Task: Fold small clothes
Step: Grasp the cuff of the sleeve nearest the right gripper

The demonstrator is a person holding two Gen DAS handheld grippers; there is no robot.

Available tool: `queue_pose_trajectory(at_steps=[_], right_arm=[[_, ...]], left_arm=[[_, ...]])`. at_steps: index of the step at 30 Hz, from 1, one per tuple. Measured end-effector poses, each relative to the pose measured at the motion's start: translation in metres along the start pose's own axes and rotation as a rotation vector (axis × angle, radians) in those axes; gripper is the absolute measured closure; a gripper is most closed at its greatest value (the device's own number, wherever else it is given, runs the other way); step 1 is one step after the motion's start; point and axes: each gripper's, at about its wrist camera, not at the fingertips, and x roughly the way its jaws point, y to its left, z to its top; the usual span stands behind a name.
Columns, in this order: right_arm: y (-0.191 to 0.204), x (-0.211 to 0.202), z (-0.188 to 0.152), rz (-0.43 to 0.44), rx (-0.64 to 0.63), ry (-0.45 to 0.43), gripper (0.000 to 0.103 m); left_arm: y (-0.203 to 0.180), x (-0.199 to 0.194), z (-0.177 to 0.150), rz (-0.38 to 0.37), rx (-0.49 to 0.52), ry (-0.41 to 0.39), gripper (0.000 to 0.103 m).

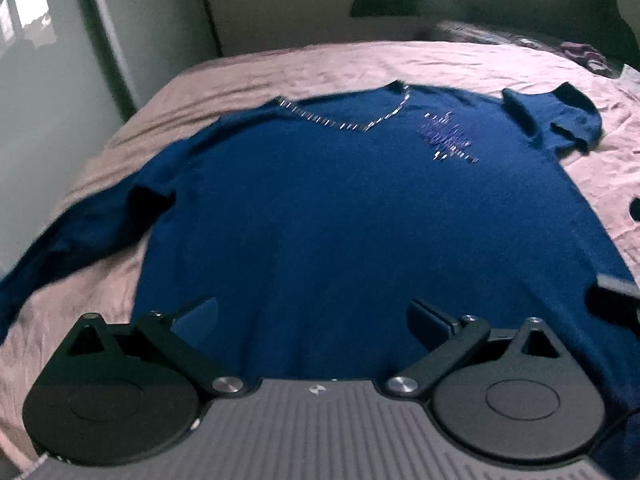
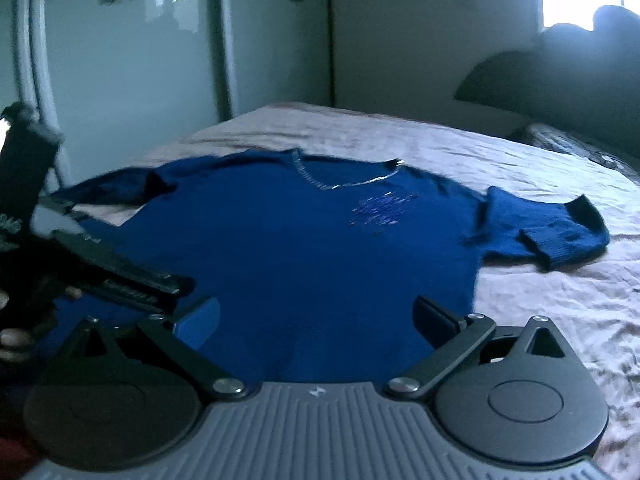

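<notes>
The blue top (image 1: 340, 208) lies flat and face up on the pink bed sheet (image 1: 320, 64). Its silver V neck trim (image 1: 352, 122) is at the far end from both grippers, and its bottom hem is the near end, right under them. So the top's long way runs straight ahead, from the hem by the grippers up to the neck.

The left gripper (image 1: 316, 312) hangs over the hem, on the left part of the top. Its jaws are wide and hold nothing. The right gripper (image 2: 318, 314) hangs over the hem too, closer to the right side edge of the top. Its jaws are also wide and hold nothing. In the right wrist view, the left gripper (image 2: 120, 276) shows just beside the right one, on its left.

One sleeve (image 1: 76, 232) spreads out long to the left of the neck trim. It is nearer the left gripper. The other sleeve (image 2: 556, 232) is bunched up to the right of the neck trim, nearer the right gripper.

I think no fold has been made yet. Each gripper is near its own hem corner, so each could pinch there and carry the hem up toward the neck.
</notes>
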Motion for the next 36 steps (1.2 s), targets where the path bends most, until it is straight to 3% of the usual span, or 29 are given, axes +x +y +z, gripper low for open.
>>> queue_pose_trajectory(at_steps=[10,16,24,27,32,34,36], right_arm=[[-0.112,0.040,0.023,-0.204,0.144,-0.076,0.002],[-0.159,0.084,0.030,-0.353,0.095,-0.033,0.025],[-0.192,0.139,0.030,-0.371,0.088,0.061,0.029],[-0.204,0.145,0.032,-0.368,0.118,0.063,0.038],[-0.226,0.134,0.033,-0.372,0.202,0.033,0.085],[-0.233,0.129,0.031,-0.375,0.229,0.016,0.094],[-0.240,0.123,0.029,-0.354,0.268,-0.011,0.095]], left_arm=[[-0.030,0.020,0.023,-0.047,0.074,-0.005,0.001],[-0.039,0.039,0.028,-0.048,0.095,0.027,0.001],[-0.044,0.053,0.037,-0.055,0.112,0.033,0.001],[-0.046,0.057,0.040,-0.058,0.115,0.032,0.001],[-0.048,0.063,0.044,-0.062,0.115,0.035,0.000],[-0.049,0.064,0.045,-0.063,0.115,0.036,0.000],[-0.049,0.064,0.045,-0.064,0.117,0.035,0.000]])
